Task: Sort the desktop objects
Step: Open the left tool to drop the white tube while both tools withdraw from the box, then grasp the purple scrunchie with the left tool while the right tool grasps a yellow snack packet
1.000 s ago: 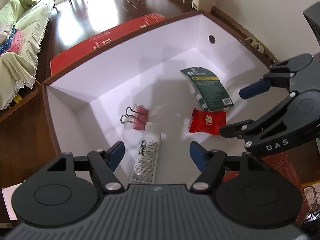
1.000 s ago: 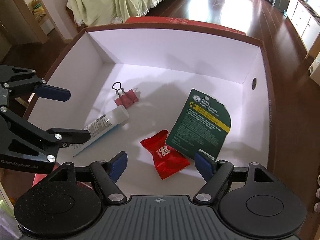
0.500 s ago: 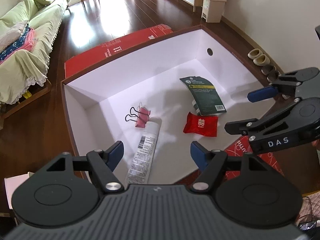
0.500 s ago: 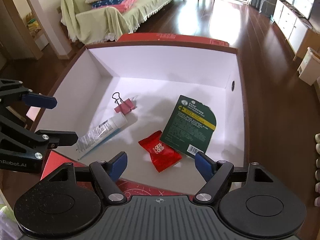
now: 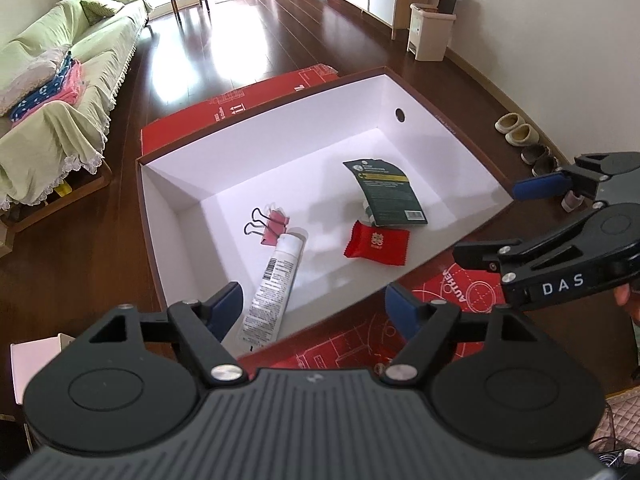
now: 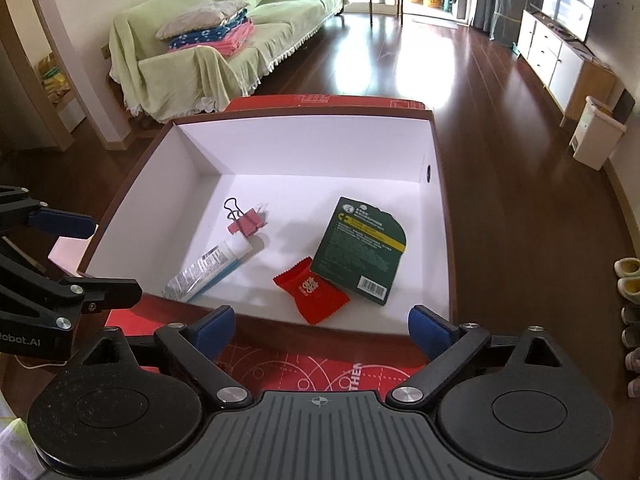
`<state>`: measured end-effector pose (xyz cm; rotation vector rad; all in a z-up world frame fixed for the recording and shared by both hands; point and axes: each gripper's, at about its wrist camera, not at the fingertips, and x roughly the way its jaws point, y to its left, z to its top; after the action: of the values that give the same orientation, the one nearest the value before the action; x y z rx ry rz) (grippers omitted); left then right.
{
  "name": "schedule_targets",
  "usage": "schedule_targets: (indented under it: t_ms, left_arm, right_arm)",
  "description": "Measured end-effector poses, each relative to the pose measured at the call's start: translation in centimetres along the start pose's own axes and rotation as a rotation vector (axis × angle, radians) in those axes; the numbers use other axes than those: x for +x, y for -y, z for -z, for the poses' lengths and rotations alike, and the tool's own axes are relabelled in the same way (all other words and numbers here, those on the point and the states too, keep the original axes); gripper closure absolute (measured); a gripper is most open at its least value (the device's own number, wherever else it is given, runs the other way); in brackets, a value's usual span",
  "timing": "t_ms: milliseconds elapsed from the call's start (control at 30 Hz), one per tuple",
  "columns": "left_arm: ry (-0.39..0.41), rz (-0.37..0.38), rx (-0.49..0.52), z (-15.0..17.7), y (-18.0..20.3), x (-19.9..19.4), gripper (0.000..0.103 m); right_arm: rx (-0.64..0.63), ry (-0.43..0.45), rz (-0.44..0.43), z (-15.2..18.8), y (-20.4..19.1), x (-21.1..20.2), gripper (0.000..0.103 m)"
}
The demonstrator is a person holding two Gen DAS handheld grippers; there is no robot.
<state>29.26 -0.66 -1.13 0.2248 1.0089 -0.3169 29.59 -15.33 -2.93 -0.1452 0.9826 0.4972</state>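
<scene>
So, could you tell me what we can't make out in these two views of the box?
- Small print on the white tube and dark green packet: too small in both views.
- White object under the packet: mostly covered in the left wrist view, hidden in the right.
- Binder clip mouth: blurred; unclear if it touches the tube.
- White item beside the box: cut off by the left gripper.

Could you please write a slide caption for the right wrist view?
Open right gripper above white box holding binder clip, tube, red packet, green pouch.

Right gripper jaws wide, empty, over box near rim. Red sachet straight ahead, dark green packet overlapping it ahead-right. Tube and pink binder clip ahead-left.
</scene>
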Motion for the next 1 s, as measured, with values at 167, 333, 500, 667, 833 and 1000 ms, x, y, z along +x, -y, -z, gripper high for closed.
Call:
schedule_targets:
  t_ms: [167, 333, 500, 667, 833, 1000]
  left_arm:
    - [0.009, -0.007, -0.005, 0.5, 0.7, -1.3, 0.027]
    - [0.017, -0.014, -0.012, 1.2, 1.4, -2.4, 0.027]
    - [0.021, -0.013, -0.03, 2.0, 2.1, -3.4, 0.027]
    - [0.025, -0.015, -0.046, 3.0, 3.0, -4.5, 0.027]
    - [0.031, -0.02, -0.062, 4.1, 3.9, -5.6, 0.026]
    - [0.024, -0.024, -0.073, 5.9, 4.8, -6.3, 0.026]
  right_arm:
    - [0.008, 0.025, 0.002, 0.7, -0.1, -1.6, 0.007]
    - [0.01, 0.043, 0.006, 1.5, -0.1, -3.0, 0.007]
    - [0.01, 0.06, 0.005, 2.3, 0.0, -4.4, 0.007]
    - [0.015, 0.075, 0.002, 3.1, 0.2, -5.7, 0.007]
    - [0.008, 0.072, -0.008, 4.3, 0.0, -6.7, 0.007]
    - [-0.001, 0.06, -0.015, 6.0, -0.2, -7.1, 0.007]
